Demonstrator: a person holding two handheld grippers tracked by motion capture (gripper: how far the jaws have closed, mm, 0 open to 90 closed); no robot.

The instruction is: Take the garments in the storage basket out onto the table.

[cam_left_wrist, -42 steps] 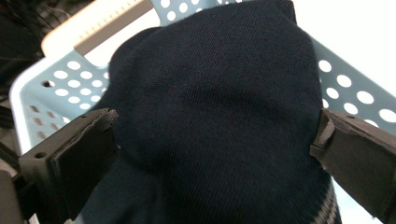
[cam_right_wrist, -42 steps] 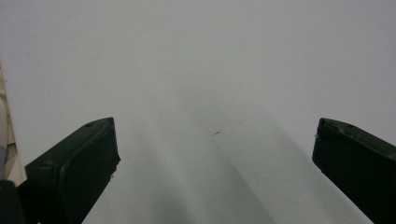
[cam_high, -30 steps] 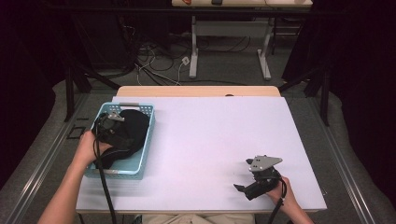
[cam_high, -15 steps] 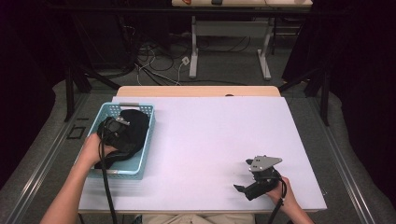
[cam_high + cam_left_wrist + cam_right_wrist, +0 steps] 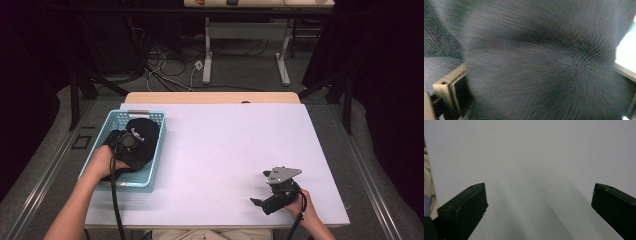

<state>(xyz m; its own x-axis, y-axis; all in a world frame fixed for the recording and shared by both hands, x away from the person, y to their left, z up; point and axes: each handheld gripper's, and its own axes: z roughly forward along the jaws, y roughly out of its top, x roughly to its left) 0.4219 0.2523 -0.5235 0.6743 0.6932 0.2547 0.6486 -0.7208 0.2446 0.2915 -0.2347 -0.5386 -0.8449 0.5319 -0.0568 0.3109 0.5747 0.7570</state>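
Black fabric, a soft dark garment (image 5: 141, 137) with a small pale label on it, lay bundled in the light blue basket (image 5: 155, 157) at the left side of the white table (image 5: 230, 150). The left gripper (image 5: 126, 141) was down in that basket, pressed into the cloth. In the left gripper view the weave (image 5: 544, 65) crowded right up against the lens, blurred, with a jaw edge at the lower left and another at the right edge. Whether those jaws had closed on a fold could not be told.

To lift the garment cleanly, the person would likely do best to pinch a thick fold near the middle of the bundle, then raise it straight up past the basket's rim so the cloth would not drag the basket along.

The right gripper (image 5: 261, 199) rested near the table's front right corner, well apart from the basket, jaws spread wide over bare tabletop (image 5: 536, 165) and holding nothing.

Much stayed hidden: the garment's shape and kind, the basket's floor under it, and the left jaw tips buried in the fabric.
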